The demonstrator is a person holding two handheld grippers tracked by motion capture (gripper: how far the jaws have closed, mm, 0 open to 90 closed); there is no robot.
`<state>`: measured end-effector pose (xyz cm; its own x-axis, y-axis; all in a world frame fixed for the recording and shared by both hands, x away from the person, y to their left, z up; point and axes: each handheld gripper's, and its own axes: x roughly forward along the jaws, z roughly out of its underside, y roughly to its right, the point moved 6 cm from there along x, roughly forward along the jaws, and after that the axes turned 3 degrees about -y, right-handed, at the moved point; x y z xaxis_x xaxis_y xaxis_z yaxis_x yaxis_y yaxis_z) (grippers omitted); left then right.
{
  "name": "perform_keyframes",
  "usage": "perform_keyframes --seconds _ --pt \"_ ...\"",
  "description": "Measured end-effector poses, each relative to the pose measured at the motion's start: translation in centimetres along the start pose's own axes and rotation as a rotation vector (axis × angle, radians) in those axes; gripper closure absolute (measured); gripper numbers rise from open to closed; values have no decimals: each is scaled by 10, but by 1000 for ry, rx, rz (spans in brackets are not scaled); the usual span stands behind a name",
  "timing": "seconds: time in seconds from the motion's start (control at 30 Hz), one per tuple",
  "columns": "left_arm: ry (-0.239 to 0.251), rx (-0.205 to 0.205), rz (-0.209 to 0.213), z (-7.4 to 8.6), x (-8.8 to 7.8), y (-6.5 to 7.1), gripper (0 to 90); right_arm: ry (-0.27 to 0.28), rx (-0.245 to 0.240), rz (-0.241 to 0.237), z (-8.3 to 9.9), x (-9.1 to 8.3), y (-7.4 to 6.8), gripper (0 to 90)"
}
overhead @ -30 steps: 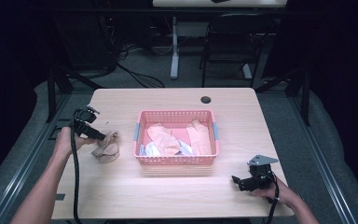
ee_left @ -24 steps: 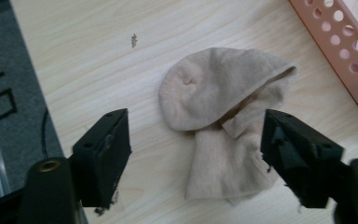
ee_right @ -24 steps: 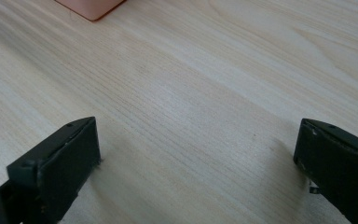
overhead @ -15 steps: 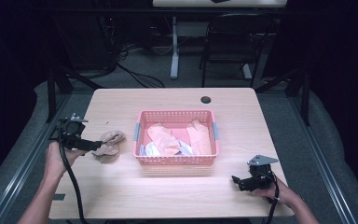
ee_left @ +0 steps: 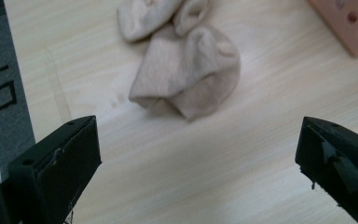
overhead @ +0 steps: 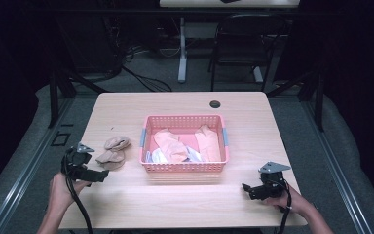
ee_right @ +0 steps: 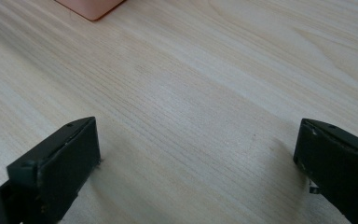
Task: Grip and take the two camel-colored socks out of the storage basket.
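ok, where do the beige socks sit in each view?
High view: socks lie on the table, left of the pink basket, just beyond the left gripper.
Left gripper view: top centre, ahead of the open jaws, nothing between them.
Right gripper view: not in it.
Shared landmark: the basket, whose corner is at top right in the left gripper view and top left in the right.

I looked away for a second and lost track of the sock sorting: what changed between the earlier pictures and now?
The left gripper has let go of the beige socks: its jaws have just been opening, nothing is between them now, and it has drawn back toward the table's near left edge. The socks lie left of the pink basket. The right gripper, open, and the basket's contents stayed put.
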<state>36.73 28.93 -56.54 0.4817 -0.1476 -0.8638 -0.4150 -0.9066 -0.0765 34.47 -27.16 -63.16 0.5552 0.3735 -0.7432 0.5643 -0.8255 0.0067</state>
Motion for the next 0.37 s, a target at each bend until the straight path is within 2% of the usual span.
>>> perform_keyframes --seconds 0.13,0.2,0.37 --pt "11 -29 -9 9 4 -6 0 1 1 -5 0 0 0 0" --pt "18 -32 -16 13 6 -7 0 1 1 -6 0 0 0 0" --pt "5 -32 2 18 11 -8 0 1 1 -6 0 0 0 0"
